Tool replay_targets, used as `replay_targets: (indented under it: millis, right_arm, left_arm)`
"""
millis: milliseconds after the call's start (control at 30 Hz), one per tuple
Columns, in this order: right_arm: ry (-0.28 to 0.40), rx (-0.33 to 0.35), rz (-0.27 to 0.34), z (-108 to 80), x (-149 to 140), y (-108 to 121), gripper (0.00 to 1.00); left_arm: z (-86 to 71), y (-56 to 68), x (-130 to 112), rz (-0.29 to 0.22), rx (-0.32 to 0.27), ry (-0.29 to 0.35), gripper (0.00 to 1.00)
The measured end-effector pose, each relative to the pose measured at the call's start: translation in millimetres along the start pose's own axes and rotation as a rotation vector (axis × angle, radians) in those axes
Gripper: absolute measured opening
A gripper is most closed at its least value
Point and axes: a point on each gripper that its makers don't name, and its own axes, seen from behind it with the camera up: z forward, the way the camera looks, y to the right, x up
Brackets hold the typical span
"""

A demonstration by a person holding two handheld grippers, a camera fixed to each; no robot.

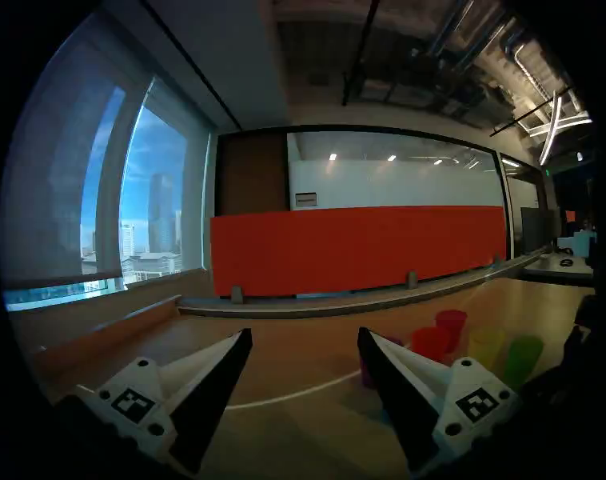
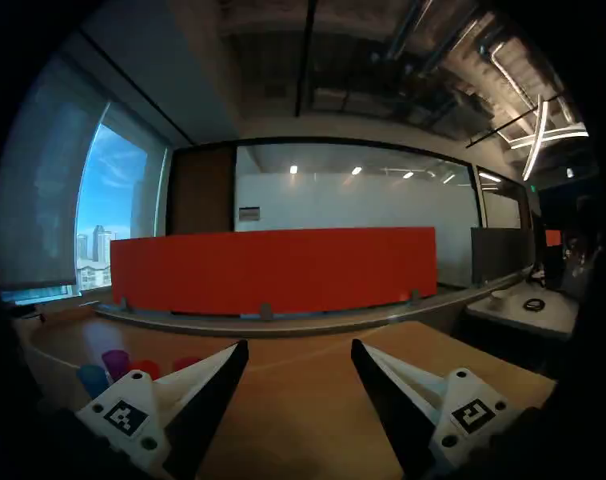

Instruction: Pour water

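Bright blue sky through the tall window [image 1: 151, 208] on the left, with city towers [image 1: 161, 216] standing out there and a grey roller blind [image 1: 51, 184] hanging beside it. Straight ahead, a long orange divider panel [image 1: 359, 248] runs along the back edge of the wooden worktop [image 1: 303, 360]. Behind it is a glass-fronted room with a white wall [image 1: 399, 182], small ceiling spots glowing, and a brown panel [image 1: 251, 172] at its left. Up top is a dark open ceiling with pipes and ducts [image 1: 431, 64], and crossed strip lights [image 1: 555, 128] shine at right. Off to the right, a separate white desk [image 2: 527, 308] stands in dimmer light.
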Motion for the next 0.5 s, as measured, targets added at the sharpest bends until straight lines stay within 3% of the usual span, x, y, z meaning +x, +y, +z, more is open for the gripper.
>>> replay_targets:
  millis: [500]
  right_arm:
    - [-0.033,-0.033,-0.013,-8.5,-1.4,10.5,0.99]
  left_arm:
    - [3.5,-7.9,-27.9,-0.049,0.007,-0.017,0.98]
